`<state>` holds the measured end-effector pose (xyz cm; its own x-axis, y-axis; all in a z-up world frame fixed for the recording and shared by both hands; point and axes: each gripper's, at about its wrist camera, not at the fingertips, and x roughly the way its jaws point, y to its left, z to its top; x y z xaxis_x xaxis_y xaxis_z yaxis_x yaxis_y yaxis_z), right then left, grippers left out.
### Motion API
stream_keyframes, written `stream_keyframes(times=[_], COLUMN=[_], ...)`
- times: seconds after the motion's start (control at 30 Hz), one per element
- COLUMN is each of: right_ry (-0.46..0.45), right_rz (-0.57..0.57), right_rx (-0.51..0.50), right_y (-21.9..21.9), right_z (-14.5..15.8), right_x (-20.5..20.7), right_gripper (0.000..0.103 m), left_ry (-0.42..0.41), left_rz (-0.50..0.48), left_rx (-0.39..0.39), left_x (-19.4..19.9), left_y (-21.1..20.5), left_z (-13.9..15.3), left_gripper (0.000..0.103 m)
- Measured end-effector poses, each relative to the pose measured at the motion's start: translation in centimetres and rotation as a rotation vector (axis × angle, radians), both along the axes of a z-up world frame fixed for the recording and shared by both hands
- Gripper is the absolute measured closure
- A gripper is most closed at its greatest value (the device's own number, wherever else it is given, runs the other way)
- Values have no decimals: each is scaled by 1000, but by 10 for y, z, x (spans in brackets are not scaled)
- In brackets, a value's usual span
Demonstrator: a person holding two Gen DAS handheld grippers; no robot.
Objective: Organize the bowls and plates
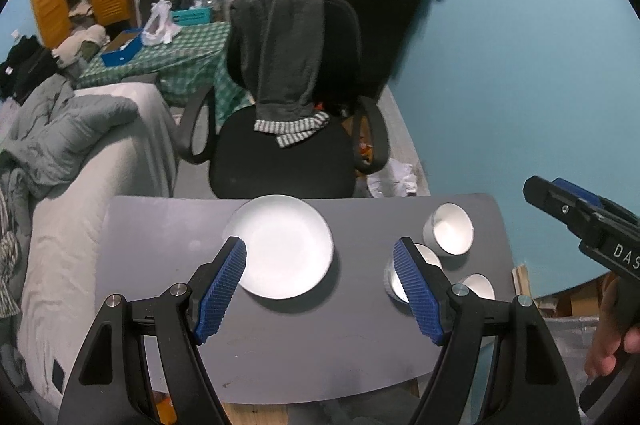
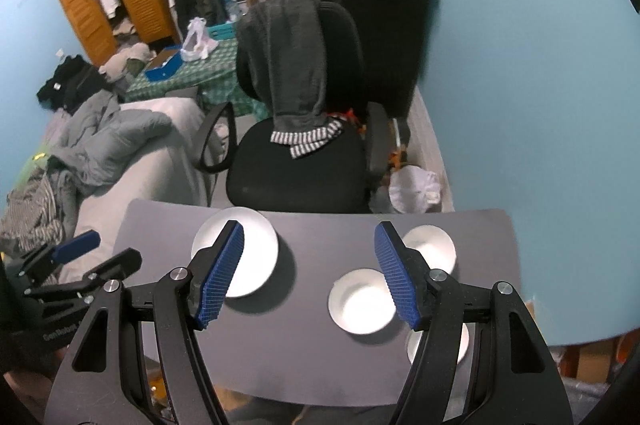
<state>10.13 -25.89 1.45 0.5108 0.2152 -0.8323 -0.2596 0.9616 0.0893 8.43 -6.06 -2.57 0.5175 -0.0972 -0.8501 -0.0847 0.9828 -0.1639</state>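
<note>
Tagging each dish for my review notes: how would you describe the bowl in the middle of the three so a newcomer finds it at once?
Start at the grey table in front of the black office chair. A white plate lies on its left half, and three white bowls run down its right side. The middle bowl is the one nearest the plate, set leftward of the far bowl and the near bowl.

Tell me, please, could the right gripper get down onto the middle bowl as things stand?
Probably yes. The right gripper is open and empty above the table, and the middle bowl sits uncovered with nothing over it. The two neighbouring bowls stand close by, so finger room may be tight.
</note>
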Motion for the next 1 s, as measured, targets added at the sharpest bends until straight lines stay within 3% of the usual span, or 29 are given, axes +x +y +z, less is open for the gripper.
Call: stream_keyframes(times=[1.0], right_ry=[38], right_rz=[-282], right_rx=[-17], right_y=[-116], right_z=[1], right_x=[-32], right_gripper=[36], left_ry=[40], left_rz=[-276], left_rx=[-1], left_x=[35], left_y=[-107], left_z=[-7], left_gripper=[25])
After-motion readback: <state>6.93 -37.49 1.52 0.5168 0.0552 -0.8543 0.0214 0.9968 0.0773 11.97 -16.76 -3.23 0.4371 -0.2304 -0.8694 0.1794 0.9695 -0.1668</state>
